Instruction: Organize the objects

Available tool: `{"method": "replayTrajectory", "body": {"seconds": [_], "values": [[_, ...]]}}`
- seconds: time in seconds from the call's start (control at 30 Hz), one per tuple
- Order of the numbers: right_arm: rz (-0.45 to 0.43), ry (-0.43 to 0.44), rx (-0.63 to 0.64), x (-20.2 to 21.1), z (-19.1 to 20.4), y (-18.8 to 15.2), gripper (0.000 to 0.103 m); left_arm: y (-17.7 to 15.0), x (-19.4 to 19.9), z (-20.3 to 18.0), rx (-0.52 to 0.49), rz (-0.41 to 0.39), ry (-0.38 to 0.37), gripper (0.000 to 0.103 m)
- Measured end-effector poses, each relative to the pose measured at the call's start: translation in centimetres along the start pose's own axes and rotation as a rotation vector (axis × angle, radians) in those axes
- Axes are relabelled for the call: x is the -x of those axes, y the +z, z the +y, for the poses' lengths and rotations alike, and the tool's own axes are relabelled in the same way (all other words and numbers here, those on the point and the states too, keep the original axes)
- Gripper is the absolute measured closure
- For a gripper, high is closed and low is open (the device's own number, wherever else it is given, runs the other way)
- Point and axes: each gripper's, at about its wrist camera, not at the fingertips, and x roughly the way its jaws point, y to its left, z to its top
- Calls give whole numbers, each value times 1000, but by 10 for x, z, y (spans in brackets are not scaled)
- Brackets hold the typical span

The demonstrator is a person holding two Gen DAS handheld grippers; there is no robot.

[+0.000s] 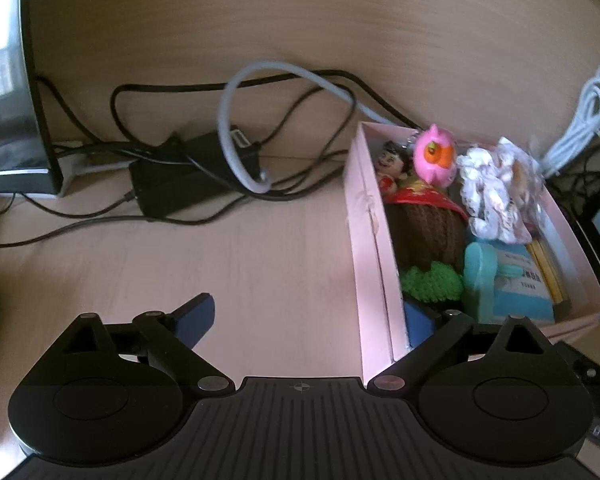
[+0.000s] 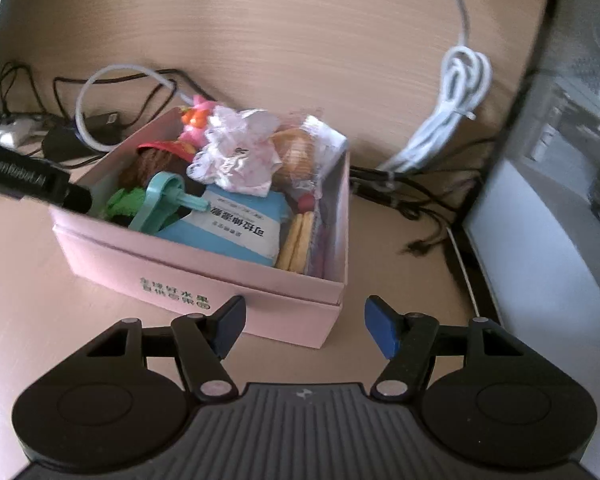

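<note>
An open pink cardboard box [image 1: 369, 248] stands on the wooden desk, packed with small items: a pink owl toy [image 1: 435, 156], a doll figure [image 1: 389, 164], a brown and green knitted piece [image 1: 427, 240], a teal plastic part [image 2: 160, 200], a blue packet [image 2: 236, 228], a lacy wrapper [image 2: 236, 160] and biscuits [image 2: 300, 240]. My left gripper [image 1: 307, 320] is open and straddles the box's left wall, one finger inside and one outside. Open as well, my right gripper [image 2: 304, 328] stands at the box's near right corner [image 2: 331, 316], which lies between its fingers without being pressed.
A black power adapter [image 1: 180, 184] with tangled black leads and a grey cable [image 1: 236, 128] lies left of the box. A coiled white cable [image 2: 455, 112] hangs behind it on the right. A monitor [image 1: 4, 120] stands far left, a white device [image 2: 539, 260] at right.
</note>
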Motion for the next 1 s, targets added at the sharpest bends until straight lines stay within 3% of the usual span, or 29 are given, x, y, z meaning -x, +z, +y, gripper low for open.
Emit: {"method": "replayTrajectory", "body": {"seconds": [0.17,0.33,0.43,0.6,0.73,0.87,1.0], "values": [[9,-16,29,-3,8,-1,37,2,1,2,23,4,-28,4],[31,-81,-6,2,-3,-4,36,-8,37,7,10,-79,-50,5],[51,-78,-63,18,-13,-11,25,-28,71,15,-13,-134,-96,5],[131,-78,-155,52,-8,-50,19,-81,93,21,-39,-60,-182,5],[199,-57,-208,75,14,-81,11,-122,100,18,-87,-15,-206,5],[217,-24,-191,89,36,-103,0,-151,106,15,-101,21,-189,5],[199,19,-171,96,39,-111,0,-168,110,8,-84,20,-137,5]]}}
